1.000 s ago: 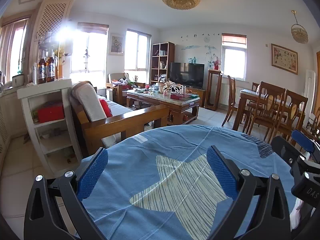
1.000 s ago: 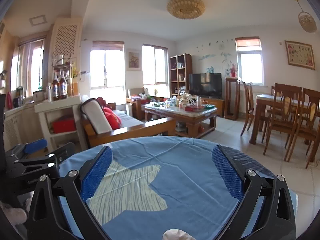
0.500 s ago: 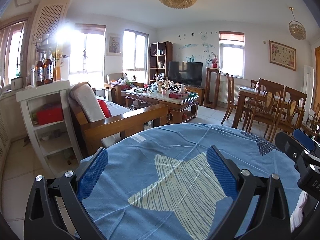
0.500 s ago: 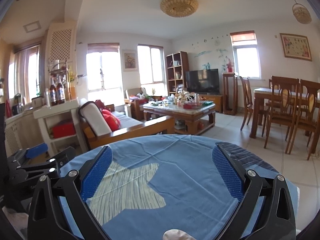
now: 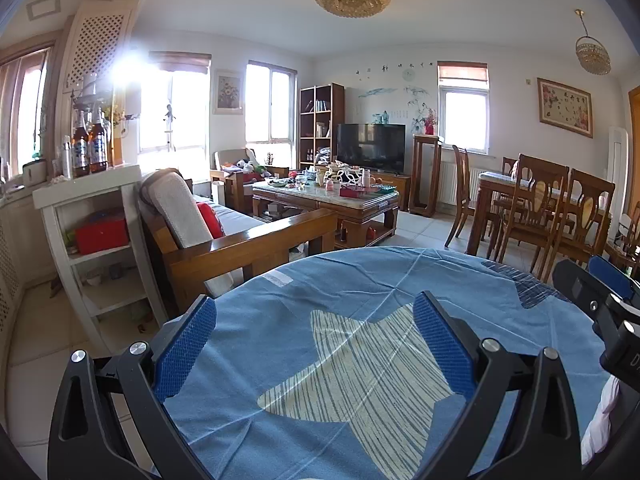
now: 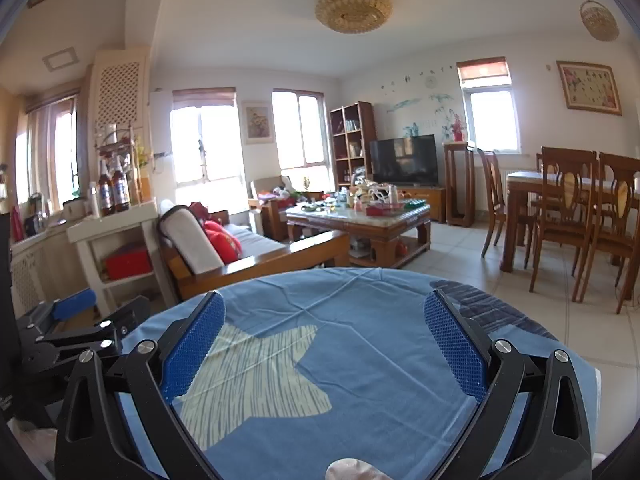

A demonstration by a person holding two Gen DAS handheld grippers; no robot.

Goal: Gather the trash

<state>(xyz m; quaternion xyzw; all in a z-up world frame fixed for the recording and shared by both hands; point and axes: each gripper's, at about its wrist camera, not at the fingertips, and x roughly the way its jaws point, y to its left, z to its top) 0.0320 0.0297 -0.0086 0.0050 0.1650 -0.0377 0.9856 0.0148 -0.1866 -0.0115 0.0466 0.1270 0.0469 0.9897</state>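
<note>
My left gripper (image 5: 312, 316) is open and empty, held above a blue cloth with a pale leaf print (image 5: 352, 360) that covers a round surface. My right gripper (image 6: 324, 312) is also open and empty above the same cloth (image 6: 360, 360). Each gripper shows at the edge of the other's view: the right one on the right of the left wrist view (image 5: 600, 292), the left one on the left of the right wrist view (image 6: 80, 320). No trash lies on the cloth. A cluttered wooden coffee table (image 5: 326, 196) (image 6: 360, 210) stands far off.
A wooden sofa with red cushions (image 5: 224, 236) stands just beyond the cloth. A white shelf unit with bottles (image 5: 92, 216) is on the left. A dining table with chairs (image 5: 540, 208) is on the right. A TV (image 5: 370, 146) and bookcase stand at the far wall. Tiled floor lies between.
Both views have tilted and shifted slightly: the left a little upward, the right to the right. Both grippers stay open over the cloth.
</note>
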